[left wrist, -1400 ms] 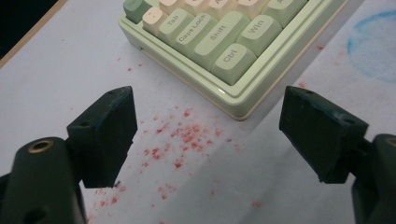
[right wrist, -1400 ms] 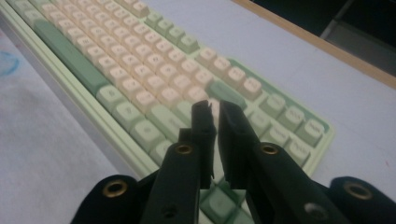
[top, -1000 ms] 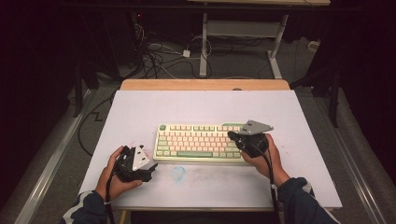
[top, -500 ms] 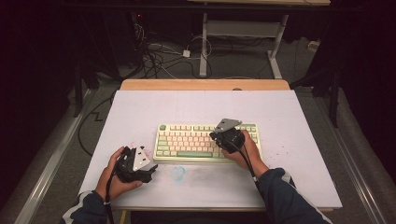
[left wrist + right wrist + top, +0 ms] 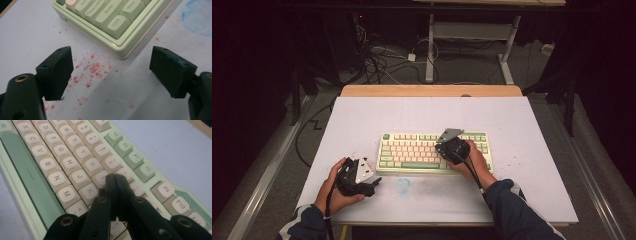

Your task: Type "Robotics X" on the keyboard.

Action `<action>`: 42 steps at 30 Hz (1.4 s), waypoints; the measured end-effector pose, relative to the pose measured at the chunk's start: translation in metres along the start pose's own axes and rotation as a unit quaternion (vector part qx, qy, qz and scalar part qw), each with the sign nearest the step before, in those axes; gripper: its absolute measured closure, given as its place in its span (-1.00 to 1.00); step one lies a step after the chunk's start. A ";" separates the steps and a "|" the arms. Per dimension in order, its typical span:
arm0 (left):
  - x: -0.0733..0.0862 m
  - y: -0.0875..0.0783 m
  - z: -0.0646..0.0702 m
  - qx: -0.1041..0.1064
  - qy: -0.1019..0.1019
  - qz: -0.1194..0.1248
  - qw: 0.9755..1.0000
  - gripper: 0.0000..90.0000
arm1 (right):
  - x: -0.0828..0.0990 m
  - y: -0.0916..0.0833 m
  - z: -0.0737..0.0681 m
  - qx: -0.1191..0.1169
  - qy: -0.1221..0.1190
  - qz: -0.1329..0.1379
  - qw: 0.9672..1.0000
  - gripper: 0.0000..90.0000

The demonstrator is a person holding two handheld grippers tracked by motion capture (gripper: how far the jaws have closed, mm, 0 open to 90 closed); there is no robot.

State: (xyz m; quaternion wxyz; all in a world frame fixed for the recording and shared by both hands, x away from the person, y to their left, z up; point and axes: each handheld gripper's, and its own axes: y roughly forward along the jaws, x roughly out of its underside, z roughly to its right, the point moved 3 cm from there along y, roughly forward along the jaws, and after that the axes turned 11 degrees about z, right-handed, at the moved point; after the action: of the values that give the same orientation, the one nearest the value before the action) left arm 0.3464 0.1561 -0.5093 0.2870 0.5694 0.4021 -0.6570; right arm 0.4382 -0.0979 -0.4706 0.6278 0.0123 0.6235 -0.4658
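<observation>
keyboard (image 5: pixel 434 151), pale green with cream keys, lies near the middle of the white table top (image 5: pixel 532 130), its long side running across in the high view. going from the left: the left gripper (image 5: pixel 371 186) rests in the person's left hand (image 5: pixel 337 186) on the table top, just off the keyboard's near left corner and apart from it. in the left gripper view its two black jaws stand wide apart with nothing between them, and beyond them sit the corner keys marked ctrl, shift and caps lock (image 5: pixel 95 11). red specks (image 5: pixel 92 68) are scattered on the surface between the jaws and that corner, and a faint blue smudge (image 5: pixel 402 185) marks the table just in front of the keyboard's near edge, to the right of the left gripper. further right, the right gripper (image 5: pixel 443 146) is held over the right half of the keyboard by the person's right hand (image 5: pixel 472 160), with the grey three-cornered plate (image 5: pixel 449 134) on top. in the right gripper view its jaws are pressed together, holding nothing, their tips low over the cream keys in the row beyond j and k; whether they touch a key cannot be told. beyond the far edge of the table, cables (image 5: pixel 382 62) lie on the floor by a desk frame (image 5: pixel 472 32).
</observation>
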 end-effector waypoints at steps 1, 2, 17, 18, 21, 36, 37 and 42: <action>0.000 0.000 0.000 0.000 -0.001 0.000 1.000 -0.60 | 0.000 0.000 0.000 0.001 -0.001 -0.001 1.000 1.00; 0.000 0.000 0.000 0.000 -0.001 -0.001 1.000 -0.60 | 0.000 -0.001 0.000 0.002 0.000 -0.002 1.000 1.00; 0.002 0.000 0.001 0.001 0.002 -0.007 1.000 -0.60 | -0.004 -0.028 0.004 0.014 0.028 0.073 0.997 0.92; 0.002 0.000 0.001 0.001 0.002 -0.007 1.000 -0.60 | -0.005 -0.031 0.004 0.017 0.025 0.081 0.996 0.91; 0.002 0.001 0.001 0.001 0.003 -0.007 1.000 -0.60 | -0.005 -0.039 0.004 0.021 0.025 0.098 0.995 0.73; 0.002 0.000 0.001 0.001 0.005 -0.008 1.000 -0.60 | -0.009 -0.074 0.006 0.081 0.009 0.163 0.983 -0.37; 0.002 0.000 0.001 0.000 0.005 -0.008 1.000 -0.60 | -0.009 -0.076 0.006 0.082 0.012 0.166 0.983 -0.38; 0.001 0.000 0.000 -0.006 0.005 -0.004 1.000 -0.60 | -0.006 -0.088 0.007 0.095 0.016 0.172 0.980 -0.51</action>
State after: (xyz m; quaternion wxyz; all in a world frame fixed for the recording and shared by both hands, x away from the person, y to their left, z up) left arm 0.3464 0.1565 -0.5102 0.2855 0.5694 0.4097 -0.6530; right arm 0.3922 -0.1490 -0.4142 0.6843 0.1861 0.5752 -0.4077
